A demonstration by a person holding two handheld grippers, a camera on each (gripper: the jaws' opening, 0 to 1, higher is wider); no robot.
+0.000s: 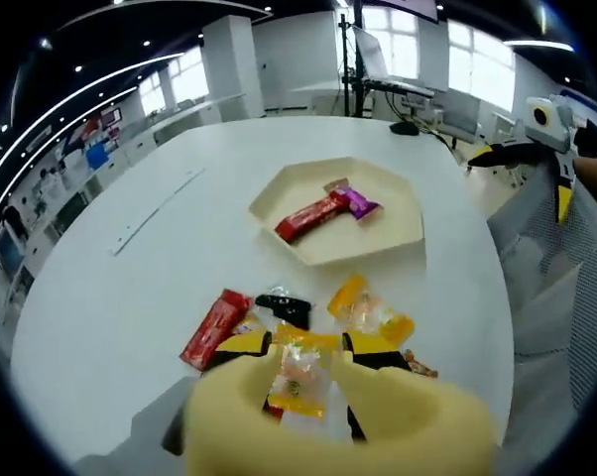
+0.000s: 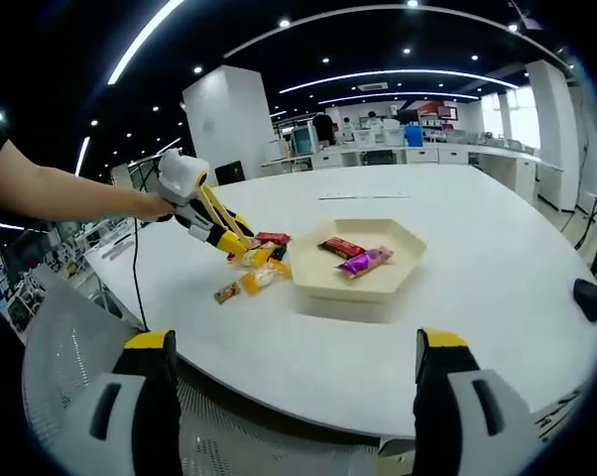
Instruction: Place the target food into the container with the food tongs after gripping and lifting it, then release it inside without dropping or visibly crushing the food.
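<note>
— Orange-wrapped candy [image 1: 298, 379], low centre of the left view: gripped?
— Yes, my left hand-held gripper [image 1: 300, 372] clenches it. Right hand-held gripper [image 2: 294, 397] hangs spread, idle. Next I'd lift gently toward the tray [image 1: 398, 233] above.

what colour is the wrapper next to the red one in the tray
Purple wrapper, lying in the tray; clearest in the left gripper view.

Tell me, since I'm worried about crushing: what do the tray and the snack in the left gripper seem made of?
The tray looks like matte cream plastic or moulded fibre: dull, even surface, no glare. The orange snack in the left gripper appears wrapped in thin glossy film, partly clear and crinkled.
</note>
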